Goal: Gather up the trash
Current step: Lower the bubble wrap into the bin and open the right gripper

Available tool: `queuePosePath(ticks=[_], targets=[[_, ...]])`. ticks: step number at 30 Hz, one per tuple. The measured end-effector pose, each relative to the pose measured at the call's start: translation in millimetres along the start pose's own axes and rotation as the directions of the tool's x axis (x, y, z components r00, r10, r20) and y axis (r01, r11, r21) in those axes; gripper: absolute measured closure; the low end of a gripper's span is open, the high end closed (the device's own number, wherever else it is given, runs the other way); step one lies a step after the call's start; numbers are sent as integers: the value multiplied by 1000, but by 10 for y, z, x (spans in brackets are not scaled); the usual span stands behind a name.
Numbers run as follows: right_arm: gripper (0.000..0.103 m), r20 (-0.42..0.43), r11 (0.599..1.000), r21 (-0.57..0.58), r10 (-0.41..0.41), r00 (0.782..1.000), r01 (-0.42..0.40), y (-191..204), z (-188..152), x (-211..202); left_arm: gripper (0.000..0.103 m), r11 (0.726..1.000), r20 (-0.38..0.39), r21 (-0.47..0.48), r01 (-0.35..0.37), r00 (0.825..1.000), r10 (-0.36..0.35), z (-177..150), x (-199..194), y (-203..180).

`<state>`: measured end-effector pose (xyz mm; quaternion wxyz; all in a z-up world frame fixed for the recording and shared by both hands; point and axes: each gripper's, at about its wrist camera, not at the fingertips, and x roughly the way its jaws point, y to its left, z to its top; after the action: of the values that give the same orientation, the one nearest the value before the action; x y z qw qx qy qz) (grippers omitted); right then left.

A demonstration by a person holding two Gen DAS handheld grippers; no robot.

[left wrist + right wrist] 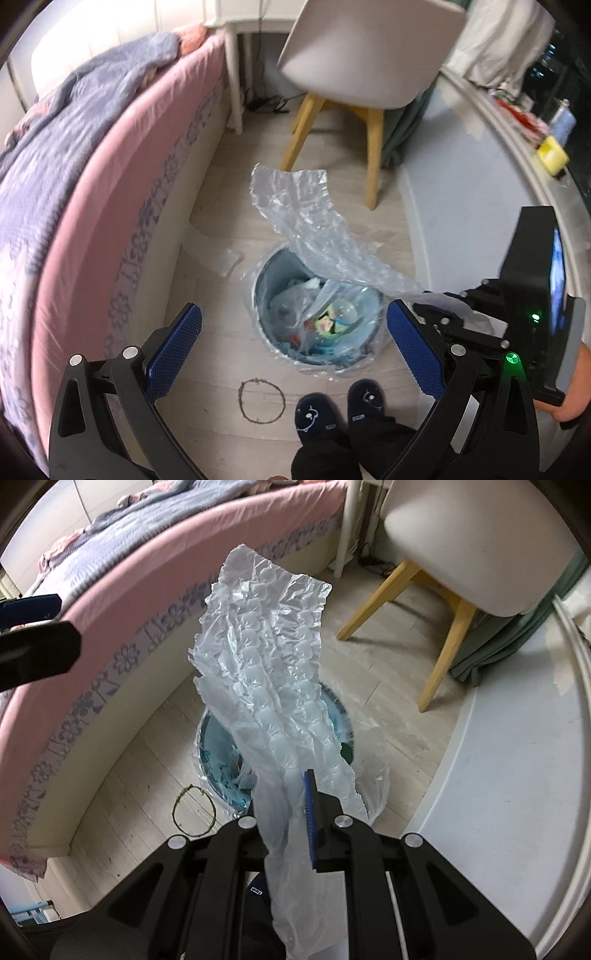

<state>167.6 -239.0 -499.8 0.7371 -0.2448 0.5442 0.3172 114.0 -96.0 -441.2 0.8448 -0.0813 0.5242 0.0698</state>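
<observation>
A long sheet of clear bubble wrap (pixel 266 664) is pinched in my right gripper (pixel 284 794), which is shut on its lower part; the blue pad (pixel 312 823) presses against it. The sheet (pixel 306 221) hangs out over a round blue trash bin (pixel 266 280) lined with a clear bag and holding wrappers and plastic. The bin (pixel 218 749) sits partly hidden behind the sheet. My left gripper (pixel 295 314) is open above the bin, with nothing between its blue pads (pixel 173 347). The right gripper (pixel 439 314) shows at that view's right.
A bed with a pink sheet (pixel 92 206) runs along the left. A white chair on wooden legs (pixel 369 55) stands behind the bin. A person's dark slippers (pixel 332 410) and a thin dark ring (pixel 262 400) are on the floor in front. A pale ledge (pixel 461 177) is on the right.
</observation>
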Motion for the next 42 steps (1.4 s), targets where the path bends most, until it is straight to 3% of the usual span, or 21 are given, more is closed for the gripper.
queuePosePath(ticks=[4,12,22,42], targets=[[91,-29,999,-27,18,999,-19,49,-20,337,6,1000,-27,-21,-5,1000,4,-78,408,111],[91,-77,997,-45,54,996,-58,87,-99,1013,6,1000,-39,25,5,999,-4,-196,1072,132],[91,-101,993,-60,95,990,-102,96,-189,1638,6,994,-102,75,75,993,-67,-380,1779,88],[91,-155,990,-68,111,982,-123,70,-238,2365,6,993,-152,59,104,984,-94,-554,2586,123]])
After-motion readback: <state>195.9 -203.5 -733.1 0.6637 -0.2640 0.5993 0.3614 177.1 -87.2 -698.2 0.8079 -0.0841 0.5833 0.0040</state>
